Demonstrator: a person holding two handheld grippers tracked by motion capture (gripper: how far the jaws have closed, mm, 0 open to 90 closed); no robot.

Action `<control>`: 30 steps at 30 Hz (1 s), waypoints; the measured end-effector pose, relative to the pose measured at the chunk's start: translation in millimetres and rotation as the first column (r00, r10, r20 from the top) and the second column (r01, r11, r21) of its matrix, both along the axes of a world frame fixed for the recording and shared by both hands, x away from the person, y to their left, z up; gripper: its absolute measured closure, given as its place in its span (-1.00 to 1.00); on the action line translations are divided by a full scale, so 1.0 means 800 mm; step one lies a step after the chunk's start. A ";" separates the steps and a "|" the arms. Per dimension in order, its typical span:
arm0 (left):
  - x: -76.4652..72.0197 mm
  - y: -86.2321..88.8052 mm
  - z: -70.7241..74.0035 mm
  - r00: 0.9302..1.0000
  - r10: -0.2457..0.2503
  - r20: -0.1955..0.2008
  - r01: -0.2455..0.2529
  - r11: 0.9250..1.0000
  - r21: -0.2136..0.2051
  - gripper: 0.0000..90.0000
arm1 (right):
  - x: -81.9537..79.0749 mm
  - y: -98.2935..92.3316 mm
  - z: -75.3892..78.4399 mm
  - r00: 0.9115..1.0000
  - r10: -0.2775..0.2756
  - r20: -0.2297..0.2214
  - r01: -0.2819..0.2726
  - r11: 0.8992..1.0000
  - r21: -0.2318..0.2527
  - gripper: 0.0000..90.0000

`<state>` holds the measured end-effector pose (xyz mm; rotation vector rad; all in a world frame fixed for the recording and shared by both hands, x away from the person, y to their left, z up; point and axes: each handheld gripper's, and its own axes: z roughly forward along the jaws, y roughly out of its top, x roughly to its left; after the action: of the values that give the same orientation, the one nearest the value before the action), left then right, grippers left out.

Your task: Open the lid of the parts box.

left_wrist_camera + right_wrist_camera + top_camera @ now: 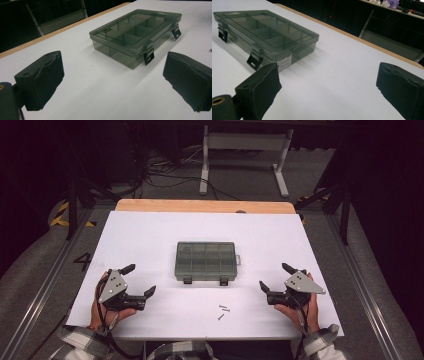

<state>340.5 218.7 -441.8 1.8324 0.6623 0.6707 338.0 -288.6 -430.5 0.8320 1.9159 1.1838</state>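
A smoky clear plastic compartment box (205,261) lies shut in the middle of the white table top (150,240), its two black latches facing me. Up close the box (135,37) shows several empty compartments under its lid, and the box (265,35) has a small label on its end wall. A few small screws (223,310) lie loose in front of it. My left gripper (139,280) rests open at the front left, nothing between its pads (40,80). My right gripper (276,276) stands open at the front right, its pads (262,90) empty too.
A wooden strip (205,206) edges the table's far side. Beyond it stand a white desk frame (245,155) and loose cables on the floor. Dark stands flank the table on both sides. Checked sleeves enter at the bottom.
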 end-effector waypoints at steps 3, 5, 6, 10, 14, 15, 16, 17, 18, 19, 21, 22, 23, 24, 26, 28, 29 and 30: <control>0.000 -0.001 -0.001 1.000 -0.001 -0.003 0.001 1.000 0.001 -0.91 | 0.001 0.000 -0.001 1.000 -0.002 -0.003 0.002 1.000 -0.010 -0.88; -0.001 -0.001 -0.001 1.000 -0.003 -0.005 0.003 1.000 0.003 -0.92 | 0.002 0.001 -0.001 1.000 -0.005 -0.005 0.005 1.000 -0.008 -0.87; 0.000 -0.001 -0.001 1.000 -0.005 -0.005 0.005 1.000 -0.001 -0.91 | 0.002 0.001 -0.001 1.000 -0.006 -0.008 0.006 1.000 -0.014 -0.87; 0.003 -0.002 -0.002 1.000 -0.008 -0.017 0.008 1.000 0.014 -0.91 | 0.003 0.002 -0.002 1.000 -0.004 -0.013 0.004 1.000 -0.011 -0.85; 0.002 -0.007 -0.004 1.000 -0.010 -0.025 0.011 1.000 0.022 -0.89 | 0.008 0.003 -0.004 0.999 0.001 -0.038 -0.001 1.000 -0.005 -0.84; 0.003 -0.007 -0.005 1.000 -0.010 -0.028 0.011 0.999 0.030 -0.88 | 0.009 0.004 -0.004 0.999 0.005 -0.048 -0.005 1.000 0.001 -0.83; 0.003 -0.007 -0.005 1.000 -0.010 -0.028 0.011 0.999 0.030 -0.86 | 0.010 0.005 -0.004 0.998 0.008 -0.055 -0.008 1.000 0.006 -0.81; 0.004 -0.008 -0.006 0.999 -0.008 -0.038 0.009 0.999 0.035 -0.86 | 0.010 0.005 -0.004 0.998 0.008 -0.055 -0.008 1.000 0.006 -0.81; 0.006 -0.009 -0.007 0.999 -0.010 -0.051 0.012 1.000 0.029 -0.84 | 0.011 0.006 -0.005 0.998 0.016 -0.065 -0.016 1.000 0.007 -0.78; 0.008 -0.010 -0.008 0.998 -0.012 -0.057 0.014 0.999 0.034 -0.82 | 0.013 0.007 -0.005 0.997 0.026 -0.080 -0.026 1.000 0.001 -0.75; 0.012 -0.014 -0.009 0.997 -0.012 -0.075 0.016 0.999 0.049 -0.82 | 0.015 0.010 -0.006 0.993 0.038 -0.109 -0.039 0.999 -0.002 -0.70; 0.013 -0.016 -0.010 0.996 -0.015 -0.083 0.019 0.999 0.048 -0.82 | 0.017 0.011 -0.007 0.990 0.053 -0.130 -0.054 0.999 0.001 -0.69; 0.014 -0.019 -0.010 0.996 -0.019 -0.091 0.023 0.998 0.051 -0.81 | 0.020 0.013 -0.007 0.987 0.055 -0.149 -0.056 0.998 -0.003 -0.67; 0.015 -0.021 -0.011 0.995 -0.022 -0.095 0.027 0.998 0.056 -0.80 | 0.023 0.015 -0.008 0.984 0.057 -0.170 -0.060 0.998 -0.007 -0.66; 0.017 -0.026 -0.011 0.994 -0.025 -0.104 0.032 0.997 0.068 -0.77 | 0.025 0.018 -0.009 0.980 0.071 -0.185 -0.074 0.997 -0.005 -0.64; 0.022 -0.032 -0.012 0.993 -0.026 -0.119 0.037 0.996 0.085 -0.75 | 0.032 0.028 -0.013 0.968 0.102 -0.231 -0.112 0.993 -0.034 -0.58; 0.024 -0.036 -0.012 0.992 -0.026 -0.123 0.038 0.995 0.095 -0.72 | 0.033 0.033 -0.015 0.964 0.110 -0.243 -0.125 0.991 -0.049 -0.55; 0.028 -0.040 -0.012 0.990 -0.030 -0.136 0.044 0.994 0.100 -0.67 | 0.034 0.037 -0.016 0.960 0.120 -0.252 -0.141 0.988 -0.066 -0.50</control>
<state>362.9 187.0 -451.4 1.9938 0.6908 0.5698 365.5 -258.8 -443.2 0.8523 2.2382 1.1095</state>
